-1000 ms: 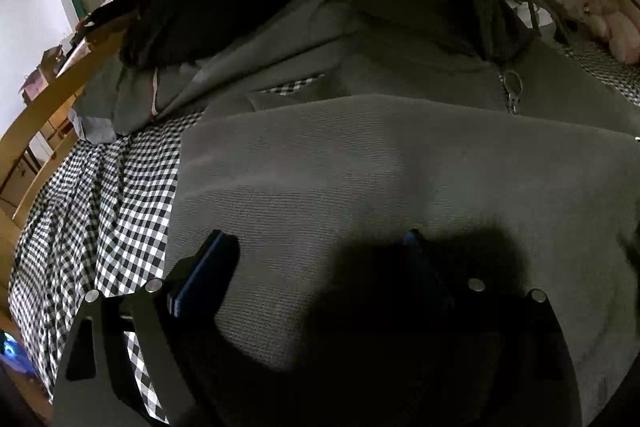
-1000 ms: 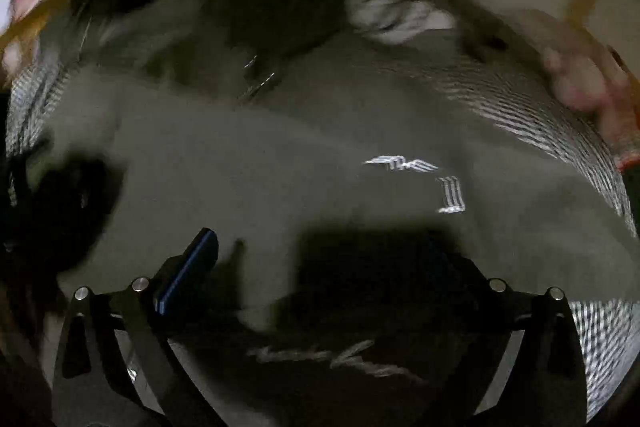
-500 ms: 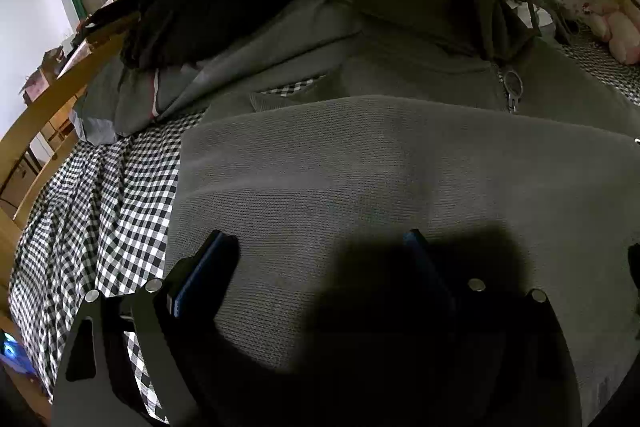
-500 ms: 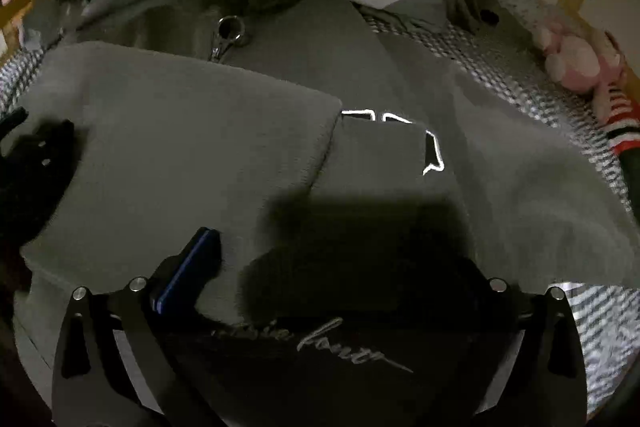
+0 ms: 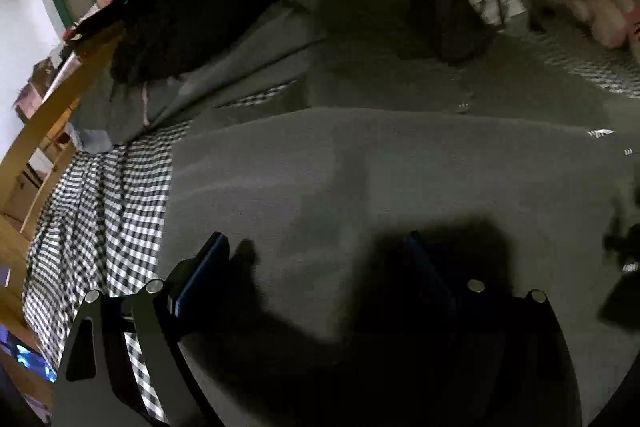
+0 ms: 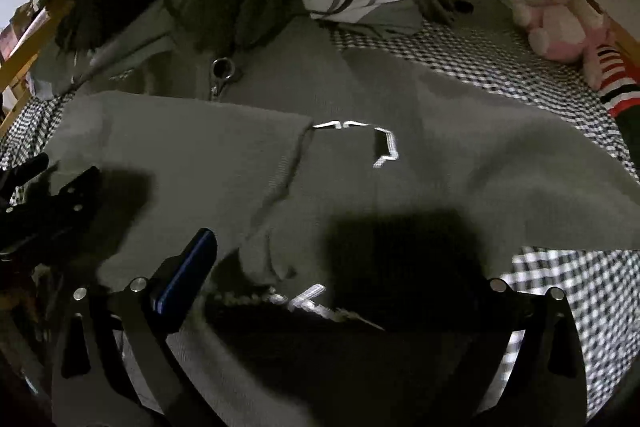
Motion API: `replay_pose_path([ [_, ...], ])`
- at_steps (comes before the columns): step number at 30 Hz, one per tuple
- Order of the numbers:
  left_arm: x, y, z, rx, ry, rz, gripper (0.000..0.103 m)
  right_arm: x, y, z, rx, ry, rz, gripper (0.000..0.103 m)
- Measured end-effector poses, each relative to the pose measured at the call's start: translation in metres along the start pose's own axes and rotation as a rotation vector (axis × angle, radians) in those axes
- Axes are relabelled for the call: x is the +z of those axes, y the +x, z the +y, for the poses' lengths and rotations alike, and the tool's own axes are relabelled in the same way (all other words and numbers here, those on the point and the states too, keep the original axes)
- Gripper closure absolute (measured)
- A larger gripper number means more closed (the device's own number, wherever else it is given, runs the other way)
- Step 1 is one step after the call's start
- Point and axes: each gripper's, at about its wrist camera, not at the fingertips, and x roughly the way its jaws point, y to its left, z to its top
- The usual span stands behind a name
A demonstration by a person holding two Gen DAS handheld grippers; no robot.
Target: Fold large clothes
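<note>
Both grippers, left (image 5: 312, 247) and right (image 6: 340, 251), hover jaws apart and empty above the grey hoodie (image 6: 440, 155), spread flat on the bed (image 6: 580, 287) for folding.

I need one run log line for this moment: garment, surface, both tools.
garment: grey zip hoodie, lower part folded up over chest | surface: checkered bedsheet | left tool: open, holds nothing | right tool: open, holds nothing

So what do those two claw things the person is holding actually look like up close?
Both look alike. The left gripper and the right gripper are each made of flat black plates with slot-shaped cut-outs, joined by round silver bolts. Each has two long fingers faced with blue pads; on the right one, the pad's edge shows a pale stripe. No cables, hands or sleeves are visible.
</note>
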Motion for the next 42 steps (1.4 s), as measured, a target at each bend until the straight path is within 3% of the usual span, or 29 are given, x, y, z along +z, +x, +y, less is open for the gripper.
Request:
replay_pose_path([
  [7, 0.008, -0.044, -0.054, -0.089, 0.045, -0.042, 0.016, -0.008, -0.032, -0.044, -0.031, 0.044, -0.013, 0.004],
  [20, 0.001, -0.099, -0.179, -0.252, 0.158, -0.05, 0.016, -0.042, -0.072, -0.173, -0.166, 0.166, -0.019, 0.004],
  [42, 0.011, -0.109, -0.349, -0.394, 0.325, -0.006, 0.016, -0.09, -0.06, -0.343, -0.271, 0.363, 0.045, 0.004],
])
